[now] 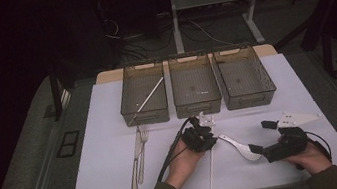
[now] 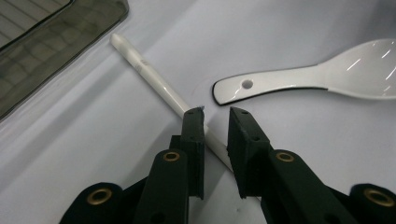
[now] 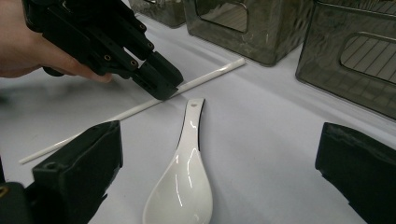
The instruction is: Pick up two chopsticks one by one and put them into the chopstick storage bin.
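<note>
The left gripper [image 2: 215,116] is straddling the white chopstick [image 2: 154,79] lying on the table beside the white spoon [image 2: 322,77], jaws narrowed but apparently not yet pinching; it should be squeezing squarely mid-shaft before lifting, while the right gripper [image 3: 219,177] is waiting wide apart

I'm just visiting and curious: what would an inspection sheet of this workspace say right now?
Surface: white table cover, flat, on a table.
Job's things: white chopstick lying on the cover between the left gripper's jaws; a second white chopstick leans in the left bin.
Clutter: white ceramic spoon beside the chopstick; fork and knife at left; middle bin and right bin look empty.
Grippers: left gripper nearly closed around the chopstick, contact unclear; right gripper open, near the spoon.
Cables: black cable trails from the left gripper.
Surroundings: dark room, desk legs behind.
</note>
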A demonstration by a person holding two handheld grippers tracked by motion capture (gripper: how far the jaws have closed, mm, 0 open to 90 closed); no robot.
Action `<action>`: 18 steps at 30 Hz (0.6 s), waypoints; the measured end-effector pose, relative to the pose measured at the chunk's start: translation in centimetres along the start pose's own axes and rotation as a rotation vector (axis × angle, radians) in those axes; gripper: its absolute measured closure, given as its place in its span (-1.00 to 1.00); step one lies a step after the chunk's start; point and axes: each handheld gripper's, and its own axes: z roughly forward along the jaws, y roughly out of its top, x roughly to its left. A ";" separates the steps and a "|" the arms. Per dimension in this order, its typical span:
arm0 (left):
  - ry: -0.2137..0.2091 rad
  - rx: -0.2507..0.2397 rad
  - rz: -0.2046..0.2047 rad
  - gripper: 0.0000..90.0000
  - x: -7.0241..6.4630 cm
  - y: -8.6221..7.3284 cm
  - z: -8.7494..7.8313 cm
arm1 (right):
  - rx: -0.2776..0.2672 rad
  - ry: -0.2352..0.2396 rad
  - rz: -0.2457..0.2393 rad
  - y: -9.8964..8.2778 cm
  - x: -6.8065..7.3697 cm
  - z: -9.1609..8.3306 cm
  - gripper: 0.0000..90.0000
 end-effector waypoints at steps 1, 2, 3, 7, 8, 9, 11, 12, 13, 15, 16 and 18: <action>-0.007 0.000 -0.007 0.66 0.1 -0.1 -0.1 | 0.001 0.000 -0.001 0.0 0.0 0.0 -0.98; -0.002 0.011 0.003 0.65 0.2 -0.1 -0.2 | 0.001 0.000 -0.001 0.0 0.0 0.0 -0.98; 0.006 0.022 0.011 0.63 0.3 -0.1 -0.3 | 0.000 0.000 -0.001 0.0 0.0 0.0 -0.98; 0.009 0.023 0.000 0.60 0.5 -0.3 -0.5 | 0.000 0.001 -0.002 0.0 0.0 0.0 -0.98; 0.010 0.025 -0.003 0.59 0.5 -0.3 -0.4 | 0.000 0.001 -0.003 0.0 0.0 0.0 -0.98; 0.014 0.023 -0.004 0.56 0.5 -0.3 -0.4 | -0.001 0.001 -0.002 0.0 0.0 0.0 -0.98; 0.013 0.007 -0.019 0.48 0.6 -0.1 -0.2 | -0.001 0.000 -0.002 0.0 0.0 0.0 -0.98; 0.017 -0.002 -0.029 0.45 0.8 0.0 -0.2 | -0.001 0.000 -0.002 0.0 0.0 0.0 -0.98; 0.026 -0.010 -0.041 0.43 1.0 0.3 -0.1 | -0.001 -0.001 -0.001 0.0 0.0 0.0 -0.98; 0.045 -0.027 -0.059 0.42 1.7 0.9 0.0 | 0.000 -0.001 -0.001 0.0 0.0 0.0 -0.98; 0.055 -0.031 -0.076 0.42 2.0 1.2 0.1 | 0.000 -0.001 0.000 0.0 0.0 0.0 -0.98; 0.075 -0.025 -0.084 0.42 2.9 1.9 0.5 | -0.001 -0.001 0.000 0.0 0.0 0.0 -0.98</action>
